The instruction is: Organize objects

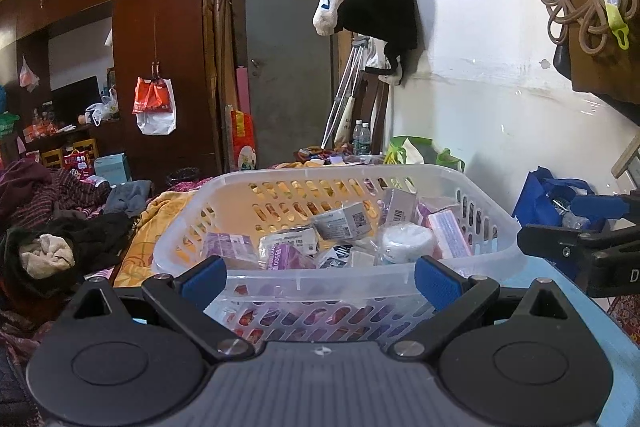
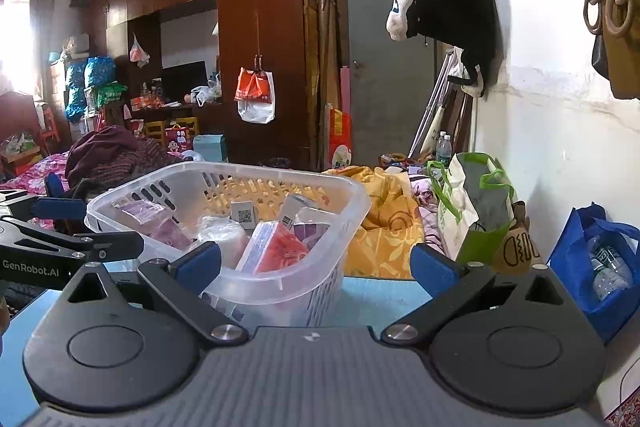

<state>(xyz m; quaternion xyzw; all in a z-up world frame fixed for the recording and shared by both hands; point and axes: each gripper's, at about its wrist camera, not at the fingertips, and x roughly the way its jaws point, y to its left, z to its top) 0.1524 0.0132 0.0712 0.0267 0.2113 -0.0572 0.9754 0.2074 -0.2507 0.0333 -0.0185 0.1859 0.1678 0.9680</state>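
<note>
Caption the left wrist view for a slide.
Open left gripper faces a translucent basket of boxed items on a blue table.

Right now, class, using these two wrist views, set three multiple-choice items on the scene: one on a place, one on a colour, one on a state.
1. Where does the basket stand?
A. on the light blue tabletop
B. on the floor
C. on top of the wardrobe

2. What colour are the pads of the left hand-held gripper?
A. red
B. blue
C. yellow

3. How do the jaws of the right hand-held gripper stand?
A. shut on a box
B. shut on nothing
C. open, holding nothing

Answers: 1 A, the light blue tabletop lies under the basket. 2 B, both pads show blue. 3 C, a wide gap separates the fingers and nothing sits between them.
</note>
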